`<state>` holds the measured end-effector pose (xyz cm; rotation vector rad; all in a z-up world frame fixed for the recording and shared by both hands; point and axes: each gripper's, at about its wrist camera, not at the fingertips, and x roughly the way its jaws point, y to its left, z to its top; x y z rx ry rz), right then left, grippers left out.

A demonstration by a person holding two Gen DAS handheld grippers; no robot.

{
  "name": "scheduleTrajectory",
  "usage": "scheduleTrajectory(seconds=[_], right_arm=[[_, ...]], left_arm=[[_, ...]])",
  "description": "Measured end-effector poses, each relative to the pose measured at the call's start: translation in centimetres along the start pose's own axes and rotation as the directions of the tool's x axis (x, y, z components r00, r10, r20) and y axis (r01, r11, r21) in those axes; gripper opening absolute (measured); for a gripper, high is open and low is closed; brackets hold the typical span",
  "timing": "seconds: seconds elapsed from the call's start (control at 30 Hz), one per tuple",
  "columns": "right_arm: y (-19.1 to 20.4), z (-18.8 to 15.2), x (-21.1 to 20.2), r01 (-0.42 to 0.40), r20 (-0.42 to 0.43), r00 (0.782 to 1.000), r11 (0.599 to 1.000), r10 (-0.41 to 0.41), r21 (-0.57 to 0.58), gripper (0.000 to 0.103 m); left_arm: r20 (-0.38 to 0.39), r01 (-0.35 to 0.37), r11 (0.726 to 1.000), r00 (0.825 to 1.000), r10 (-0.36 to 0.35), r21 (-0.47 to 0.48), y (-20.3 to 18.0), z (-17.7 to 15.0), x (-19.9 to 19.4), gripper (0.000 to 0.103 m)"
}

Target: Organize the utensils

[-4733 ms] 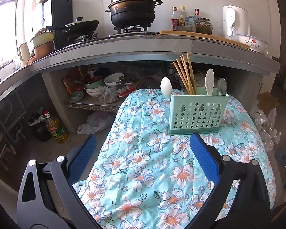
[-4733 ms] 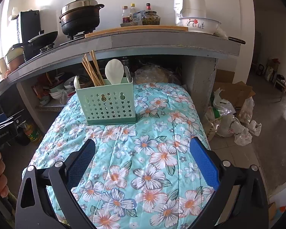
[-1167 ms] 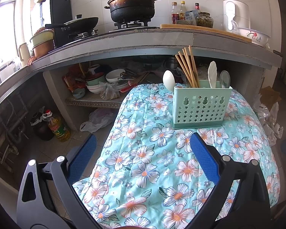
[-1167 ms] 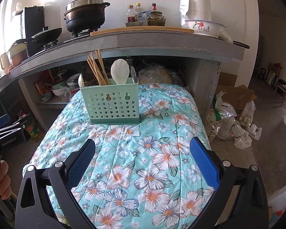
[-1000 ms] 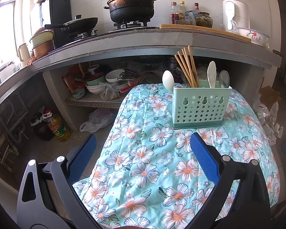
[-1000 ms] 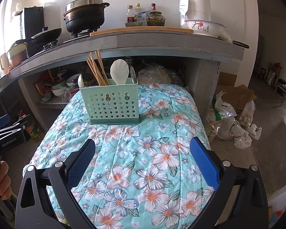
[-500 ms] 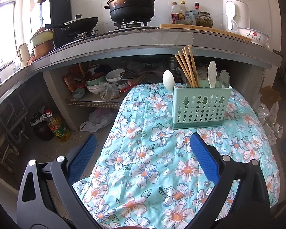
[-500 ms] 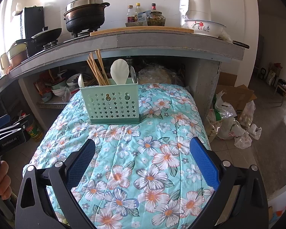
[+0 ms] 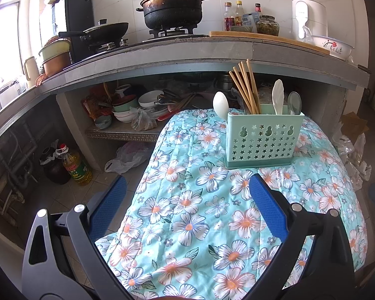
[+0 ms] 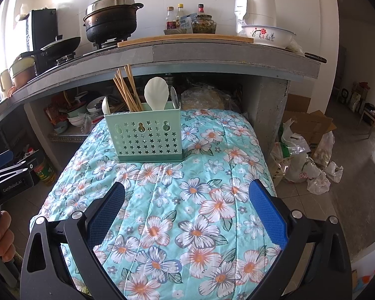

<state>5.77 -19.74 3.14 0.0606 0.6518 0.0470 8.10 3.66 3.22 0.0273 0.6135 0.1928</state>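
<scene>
A mint-green utensil holder (image 9: 262, 141) (image 10: 146, 136) with star cut-outs stands upright on the floral cloth. It holds wooden chopsticks (image 9: 245, 86) (image 10: 126, 90), a white rice paddle (image 10: 156, 92) (image 9: 278, 96), a white spoon (image 9: 220, 105) (image 10: 105, 105) and a metal spoon (image 9: 294, 102) (image 10: 174, 97). My left gripper (image 9: 187, 187) is open and empty, short of the holder. My right gripper (image 10: 186, 192) is open and empty, also short of it.
The floral-covered table (image 9: 200, 215) (image 10: 212, 175) stands in front of a concrete counter (image 9: 187, 50) with a pot (image 9: 172, 5), wok, bottles and bowl (image 10: 267, 33). Dishes fill the shelf (image 9: 137, 107) below. An oil bottle (image 9: 73, 165) and bags (image 10: 302, 160) are on the floor.
Over the last second nothing has visibly changed. Since 4.7 s ago both grippers have drawn slightly back from the holder.
</scene>
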Motion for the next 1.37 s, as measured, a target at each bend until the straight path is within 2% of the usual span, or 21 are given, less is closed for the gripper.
scheduleTrajectory(seconds=[1.37], right_arm=[[-0.58, -0.14, -0.32, 0.007, 0.002, 1.0, 1.0, -0.007, 0.016, 0.097]], left_arm=[[-0.008, 0.01, 1.0, 1.0, -0.01, 0.007, -0.47, -0.44, 0.12, 0.095]])
